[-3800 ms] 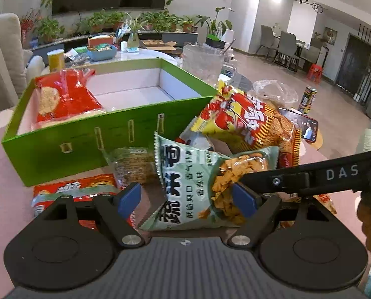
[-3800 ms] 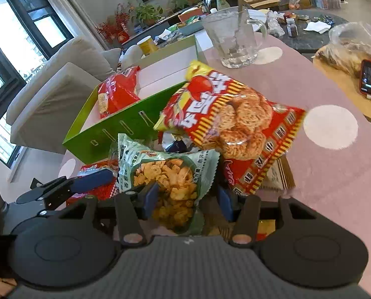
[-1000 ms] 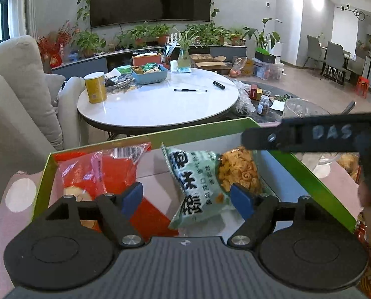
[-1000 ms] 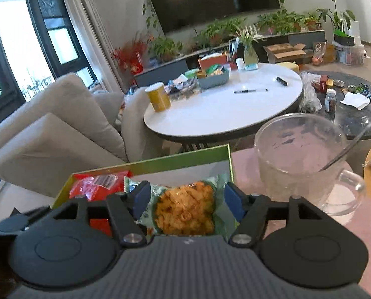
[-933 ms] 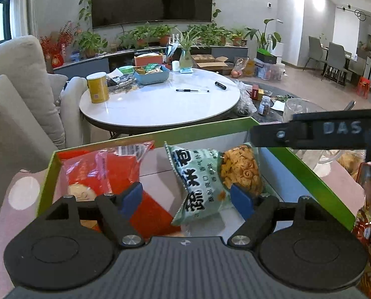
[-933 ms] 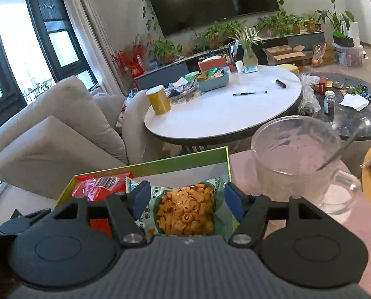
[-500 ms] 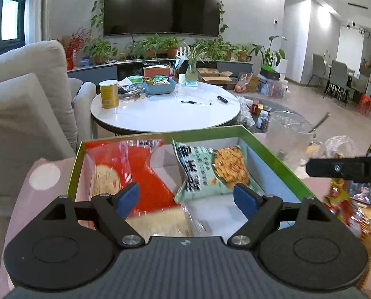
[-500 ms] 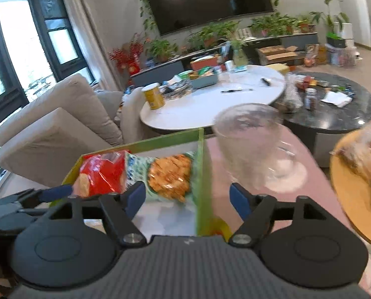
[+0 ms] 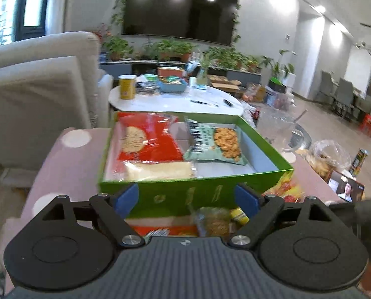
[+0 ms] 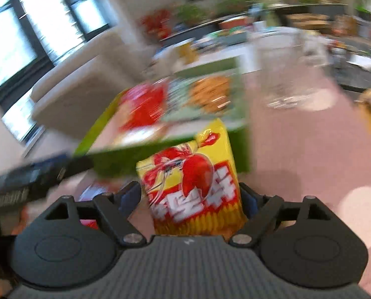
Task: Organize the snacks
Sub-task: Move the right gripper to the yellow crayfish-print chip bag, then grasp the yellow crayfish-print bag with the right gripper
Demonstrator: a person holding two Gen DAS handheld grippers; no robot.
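The left gripper (image 9: 186,198) hangs with its blue pads wide apart and nothing between them, near the front wall of the green box (image 9: 175,195). Inside the box, a red bag (image 9: 145,140) lies at the far left, a green bag (image 9: 214,143) just to its right, and a pale clear packet (image 9: 158,170) in front of the red one, its left end lost in glare. On the pink table (image 9: 61,164), near the box's front wall, more snacks show only in part behind the left gripper's body: an orange-red pack (image 9: 164,230), a clear pack of brownish bits (image 9: 213,220) and a corner of a yellow bag (image 9: 283,188) to the right. A phone (image 9: 344,188) lies at the right edge, partly cut off by a dark blurred shape. The right-wrist view is heavily smeared. There the right gripper (image 10: 190,196) stands open, with the yellow bag (image 10: 193,182) between its fingers, leaning on the box (image 10: 242,149); the bag's lower end is hidden by the gripper body, and whether the pads touch it cannot be told. The red and green bags in the box are mere blurs, as is a glass mug (image 10: 282,74) far right.
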